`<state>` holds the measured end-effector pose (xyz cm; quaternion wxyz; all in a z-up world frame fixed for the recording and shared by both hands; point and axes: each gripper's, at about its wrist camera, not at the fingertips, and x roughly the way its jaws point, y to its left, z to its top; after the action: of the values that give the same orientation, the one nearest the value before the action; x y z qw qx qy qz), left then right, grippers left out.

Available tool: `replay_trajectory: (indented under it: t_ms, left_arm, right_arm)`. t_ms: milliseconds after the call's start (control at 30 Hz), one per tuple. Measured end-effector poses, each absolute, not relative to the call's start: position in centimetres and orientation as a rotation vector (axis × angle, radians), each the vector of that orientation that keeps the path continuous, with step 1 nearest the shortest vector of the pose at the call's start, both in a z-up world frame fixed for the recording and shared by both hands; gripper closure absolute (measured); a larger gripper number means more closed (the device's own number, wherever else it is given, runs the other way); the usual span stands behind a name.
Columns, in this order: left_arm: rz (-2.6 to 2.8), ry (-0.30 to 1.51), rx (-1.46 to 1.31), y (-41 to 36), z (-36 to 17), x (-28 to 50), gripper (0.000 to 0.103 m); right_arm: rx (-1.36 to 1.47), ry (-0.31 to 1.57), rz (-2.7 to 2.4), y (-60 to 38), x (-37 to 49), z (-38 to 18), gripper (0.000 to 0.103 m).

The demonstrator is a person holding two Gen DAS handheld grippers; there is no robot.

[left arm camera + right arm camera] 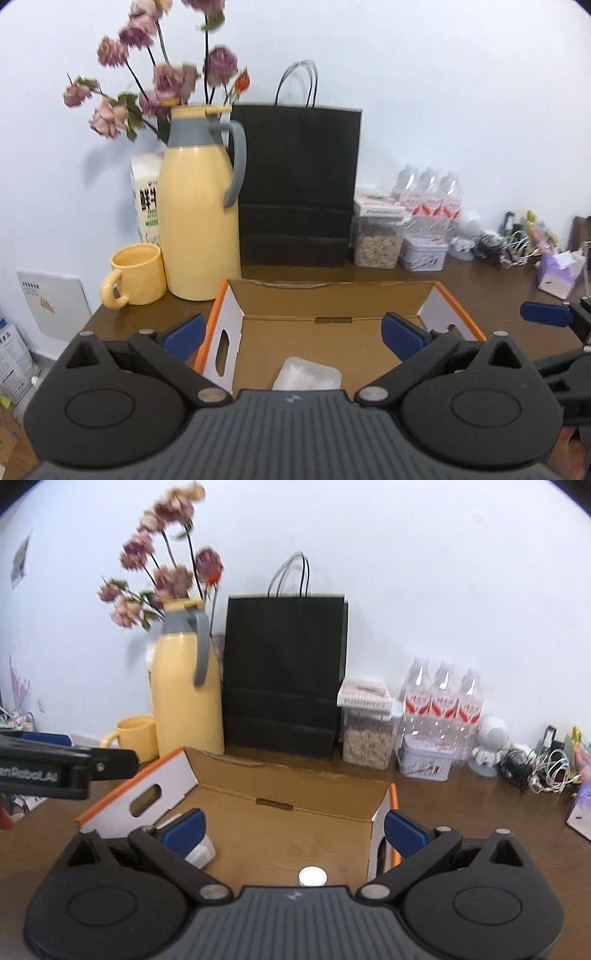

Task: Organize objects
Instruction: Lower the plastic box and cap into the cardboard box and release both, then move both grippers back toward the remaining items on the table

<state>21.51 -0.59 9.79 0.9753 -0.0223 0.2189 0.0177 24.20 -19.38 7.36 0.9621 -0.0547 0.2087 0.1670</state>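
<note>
Both tongs, left (293, 334) and right (293, 829), gape wide and empty above the open cardboard box (332, 295).

a plain pale wall (424, 92) fills the far side, evenly lit with soft shadows behind the things standing against it. a dark brown wood-grain bench (461, 812) runs along the wall from left to right. at the far left, below the bench's edge, a white panel (51, 306) sits on the wall near a light floor (40, 360). a small sheet (20, 559) hangs high on the left wall.
</note>
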Motion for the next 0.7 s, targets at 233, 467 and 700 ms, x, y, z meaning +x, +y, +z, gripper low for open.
replay_trajectory:
  t_ms: [233, 467, 700]
  left_arm:
    - [0.007, 0.404, -0.042, 0.7, 9.5, 15.1, 0.000]
    - [0.001, 0.410, -0.029, 1.9, 8.0, 9.9, 0.000]
    - [0.024, 0.430, -0.034, 3.2, 6.0, 6.2, 0.000]
  right_arm:
    - [-0.123, 0.364, 0.349, -21.6, 18.1, 7.2, 0.000]
    - [-0.120, 0.369, 0.384, -23.8, 12.5, 5.6, 0.000]
    - [-0.126, 0.406, 0.405, -24.9, 8.1, 3.2, 0.000]
